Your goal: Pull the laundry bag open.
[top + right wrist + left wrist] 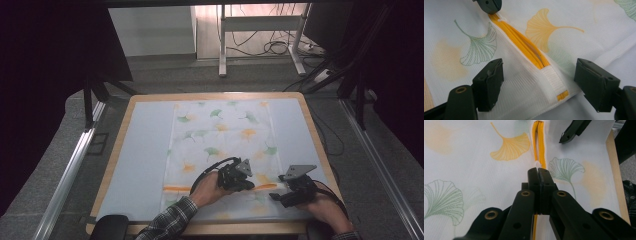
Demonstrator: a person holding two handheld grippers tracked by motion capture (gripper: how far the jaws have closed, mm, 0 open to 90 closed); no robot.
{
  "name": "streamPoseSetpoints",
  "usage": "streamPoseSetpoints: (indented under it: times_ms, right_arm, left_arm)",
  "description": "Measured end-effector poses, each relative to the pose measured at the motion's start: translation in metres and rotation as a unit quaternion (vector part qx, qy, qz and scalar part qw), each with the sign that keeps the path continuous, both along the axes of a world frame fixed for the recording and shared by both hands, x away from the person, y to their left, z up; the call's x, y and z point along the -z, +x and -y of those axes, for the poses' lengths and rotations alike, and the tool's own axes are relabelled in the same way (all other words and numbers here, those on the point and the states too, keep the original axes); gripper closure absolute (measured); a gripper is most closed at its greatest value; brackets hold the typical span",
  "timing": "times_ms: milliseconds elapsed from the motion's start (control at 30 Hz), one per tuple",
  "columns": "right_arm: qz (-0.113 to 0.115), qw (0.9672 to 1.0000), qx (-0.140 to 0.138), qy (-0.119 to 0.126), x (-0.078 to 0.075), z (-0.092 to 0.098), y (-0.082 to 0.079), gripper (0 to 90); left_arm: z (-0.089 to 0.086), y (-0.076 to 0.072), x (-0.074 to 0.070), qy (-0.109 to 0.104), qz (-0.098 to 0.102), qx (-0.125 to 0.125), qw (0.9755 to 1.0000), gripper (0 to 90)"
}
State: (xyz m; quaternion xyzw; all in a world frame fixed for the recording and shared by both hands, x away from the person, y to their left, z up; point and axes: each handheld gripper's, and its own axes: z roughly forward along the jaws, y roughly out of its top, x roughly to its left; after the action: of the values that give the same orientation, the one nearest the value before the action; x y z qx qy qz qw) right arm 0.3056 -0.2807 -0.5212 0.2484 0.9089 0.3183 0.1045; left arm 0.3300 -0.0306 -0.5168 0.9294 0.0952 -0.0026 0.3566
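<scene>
White mesh pouch printed with ginkgo leaves [220, 150] lying flat; its orange zipper [524, 45] runs lengthwise between the tongs. Left gripper [538, 171] clenched on the zipper pull [538, 164]. Right gripper [539, 82] released, straddling the zipper's end tab [554, 81] near the pouch edge

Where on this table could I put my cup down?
The bare cover left of the leaf-printed bag is free, as is the strip between the bag and the table's right edge. The near right corner is crowded: both grippers work the orange zipper.
</scene>
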Motion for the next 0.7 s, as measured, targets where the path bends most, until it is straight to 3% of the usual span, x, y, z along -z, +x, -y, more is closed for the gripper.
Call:
streamPoseSetpoints:
  times_ms: [133, 300, 367, 500, 633, 700]
  right_arm:
    - [0.001, 1.0, -0.001, 0.0, 0.0, 0.0, 0.0, 23.3]
    - [0.0, 1.0, -0.001, 0.0, 0.0, 0.0, 0.0, 23.3]
    - [0.0, 1.0, 0.0, 0.0, 0.0, 0.0, 0.0, 23.3]
    - [0.0, 1.0, 0.0, 0.0, 0.0, 0.0, 0.0, 23.3]
    - [0.001, 1.0, -0.001, 0.002, 0.0, 0.001, 0.0, 23.2]
    - [0.001, 1.0, -0.001, 0.003, 0.0, 0.001, 0.0, 23.3]
  left_arm:
    - [-0.014, 0.001, 0.0, 0.008, 0.006, -0.019, 0.9998, 90.0]
    - [-0.038, 0.006, -0.002, -0.026, -0.012, -0.042, 0.9987, 90.0]
    - [-0.04, 0.006, -0.004, -0.035, -0.019, -0.04, 0.9984, 90.0]
    - [-0.027, 0.007, -0.005, -0.06, -0.025, -0.032, 0.9974, 90.0]
    - [-0.015, 0.01, -0.003, -0.065, -0.033, -0.028, 0.997, 81.7]
    - [-0.002, 0.011, 0.0, -0.057, -0.027, -0.023, 0.9977, 77.7]
